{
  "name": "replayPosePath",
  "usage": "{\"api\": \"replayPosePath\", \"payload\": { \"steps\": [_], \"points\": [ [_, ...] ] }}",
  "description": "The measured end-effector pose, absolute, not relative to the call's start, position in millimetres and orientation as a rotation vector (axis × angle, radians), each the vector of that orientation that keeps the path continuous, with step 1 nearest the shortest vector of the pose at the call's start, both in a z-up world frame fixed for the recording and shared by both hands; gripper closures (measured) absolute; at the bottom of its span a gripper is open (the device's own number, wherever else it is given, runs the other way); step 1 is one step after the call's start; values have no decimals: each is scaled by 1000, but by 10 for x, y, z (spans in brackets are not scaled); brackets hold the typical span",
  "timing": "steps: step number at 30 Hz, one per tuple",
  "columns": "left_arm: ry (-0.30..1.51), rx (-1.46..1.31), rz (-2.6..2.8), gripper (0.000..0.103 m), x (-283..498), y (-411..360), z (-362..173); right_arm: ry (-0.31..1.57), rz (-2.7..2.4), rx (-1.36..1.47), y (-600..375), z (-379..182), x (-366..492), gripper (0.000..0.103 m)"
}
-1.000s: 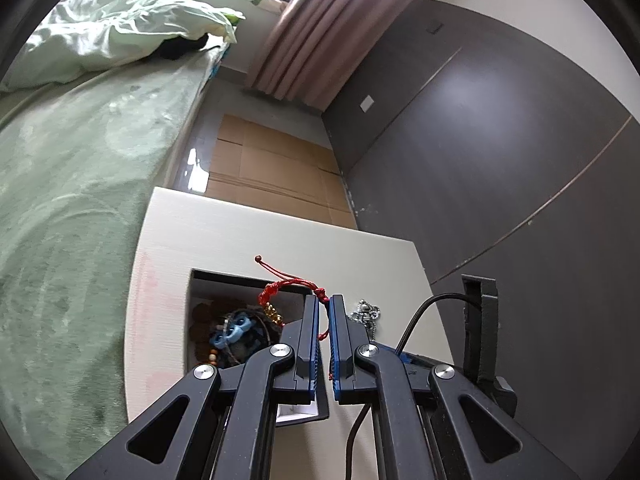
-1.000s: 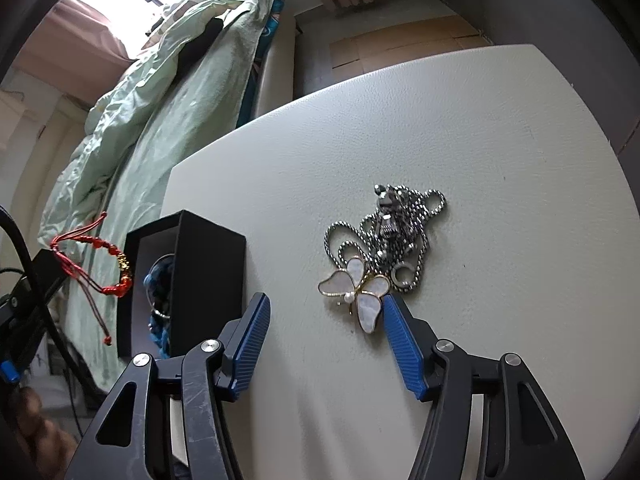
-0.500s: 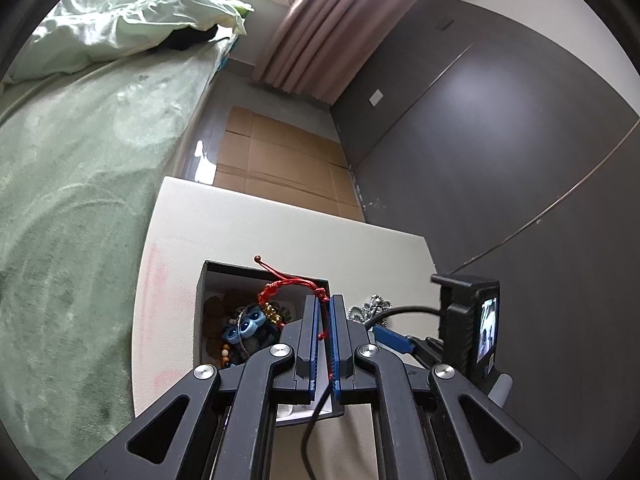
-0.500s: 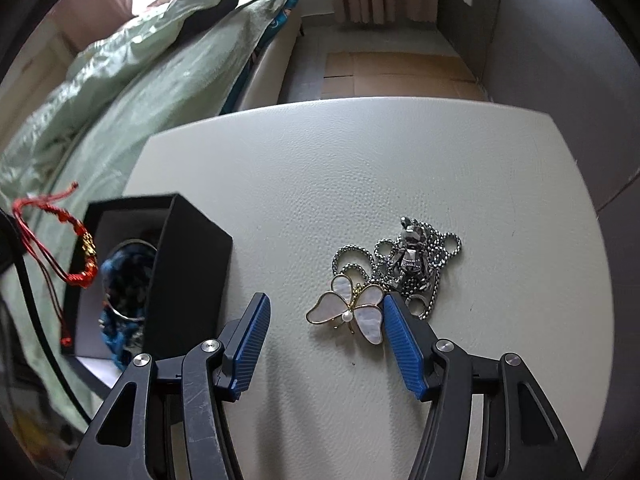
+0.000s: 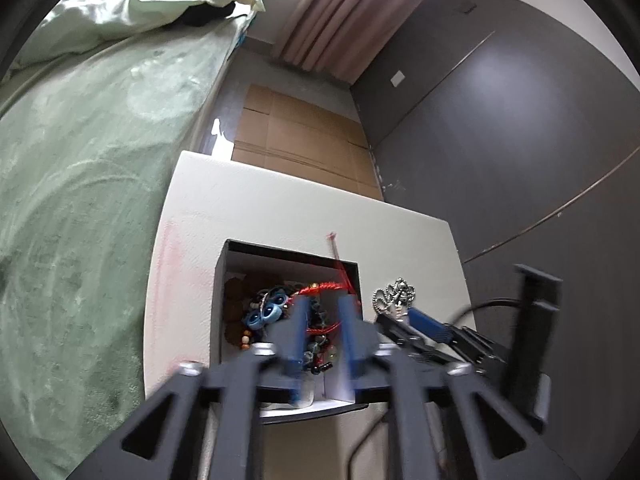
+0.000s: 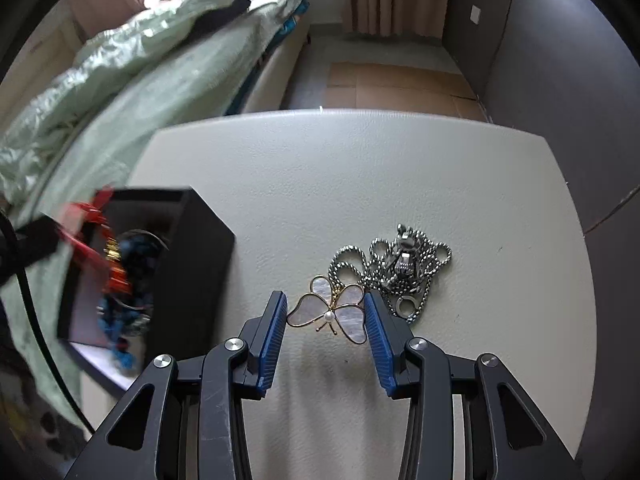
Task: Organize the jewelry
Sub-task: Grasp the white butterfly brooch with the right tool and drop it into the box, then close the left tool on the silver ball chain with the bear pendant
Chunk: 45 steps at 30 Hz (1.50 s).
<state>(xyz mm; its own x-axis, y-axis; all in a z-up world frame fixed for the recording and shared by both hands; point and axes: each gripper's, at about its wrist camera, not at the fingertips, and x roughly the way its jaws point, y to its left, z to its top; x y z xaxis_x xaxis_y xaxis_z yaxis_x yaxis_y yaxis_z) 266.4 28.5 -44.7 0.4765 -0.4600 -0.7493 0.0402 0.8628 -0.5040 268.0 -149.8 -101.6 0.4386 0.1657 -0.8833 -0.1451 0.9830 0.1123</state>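
On the left lies a bed (image 6: 168, 80) under a pale green cover, beside the white counter (image 6: 360, 184). At the counter's left edge stands an open black box (image 6: 196, 264) with beads and blue pieces heaped inside. The left hand-held gripper (image 5: 323, 332) hangs over this box, blurred, its jaws opening and standing a moderate way apart; the red cord bracelet (image 5: 325, 289) lies in the gap between them and across the heap in the box, its loose end trailing over the far rim, and the pads do not press on it. To the right of the box, the right hand-held gripper (image 6: 326, 318) points down at the counter with its jaws closing, at a medium gap. The butterfly brooch (image 6: 334, 312), gold-edged with pearly wings, lies flat on the counter right between the blue pads (image 6: 276, 332); the wing tips come very near each pad, but whether they touch cannot be told. Just beyond and to the right of the brooch, touching it or nearly so, sits a coiled silver bead chain (image 6: 396, 264) with a small metal figure on top
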Motion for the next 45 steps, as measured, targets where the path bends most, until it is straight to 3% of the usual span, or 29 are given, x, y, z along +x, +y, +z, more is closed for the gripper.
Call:
{"api": "replayPosePath", "payload": {
  "steps": [2,12,25,29,34,38,40,42,45],
  "points": [
    [1008,-458,-310,40,2638,307,-411,1067,210,61,-1531,-906,2634,62],
    [926,-516,-264,39,2593,449,-310,923,362,214,-1460,-505,2487,62],
    [874,-583,-168,39,2532,747,-291,912,485,245,-1003,-562,2620,62],
    [884,-561,-182,40,2546,684,-292,911,466,274,-1088,-548,2616,38],
    [887,-534,-216,39,2562,542,-275,895,423,298,-1350,-477,2554,34],
    [891,-501,-236,37,2575,421,-277,884,356,309,-1585,-441,2500,24],
    [886,-462,-237,31,2568,334,-258,876,320,320,-1713,-415,2469,19],
    [873,-434,-237,18,2545,261,-233,868,284,328,-1820,-394,2454,13],
    [854,-401,-235,11,2527,160,-200,852,237,334,-1985,-358,2428,10]
  ]
}}
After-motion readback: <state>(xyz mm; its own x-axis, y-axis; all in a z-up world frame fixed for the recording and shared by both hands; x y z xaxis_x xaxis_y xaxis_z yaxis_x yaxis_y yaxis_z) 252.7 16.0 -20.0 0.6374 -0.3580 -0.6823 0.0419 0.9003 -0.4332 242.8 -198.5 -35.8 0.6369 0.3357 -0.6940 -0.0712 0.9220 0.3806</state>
